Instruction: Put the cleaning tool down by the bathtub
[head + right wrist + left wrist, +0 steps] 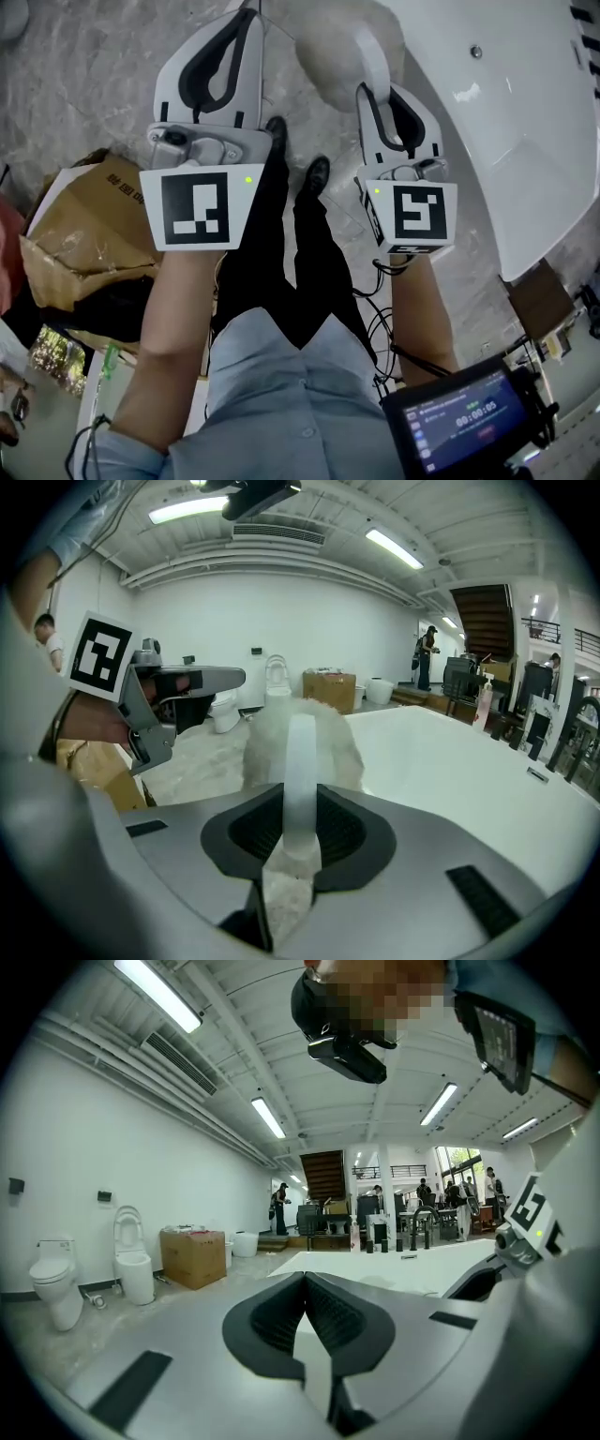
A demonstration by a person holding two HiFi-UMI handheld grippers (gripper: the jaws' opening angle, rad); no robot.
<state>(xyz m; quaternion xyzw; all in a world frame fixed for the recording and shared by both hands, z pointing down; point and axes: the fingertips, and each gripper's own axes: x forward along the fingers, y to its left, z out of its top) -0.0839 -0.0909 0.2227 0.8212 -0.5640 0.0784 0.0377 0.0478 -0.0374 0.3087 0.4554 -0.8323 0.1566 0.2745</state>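
Note:
My right gripper (375, 94) is shut on the white handle (301, 780) of the cleaning tool, a fluffy white mop-like head (328, 56) that sticks out past the jaws over the floor beside the white bathtub (506, 122). In the right gripper view the fluffy head (267, 747) sits just beyond the jaws, with the tub's rim (441, 752) to its right. My left gripper (246, 28) is held at the left of the tool, shut with nothing between its fingers; its jaws meet at the tips (304, 1279).
A crumpled cardboard box (84, 234) lies on the marbled floor at the left. The person's legs and black shoes (314, 173) stand between the grippers. A screen device (459, 422) hangs at lower right. Toilets (54, 1279) and a carton (192, 1255) line the far wall.

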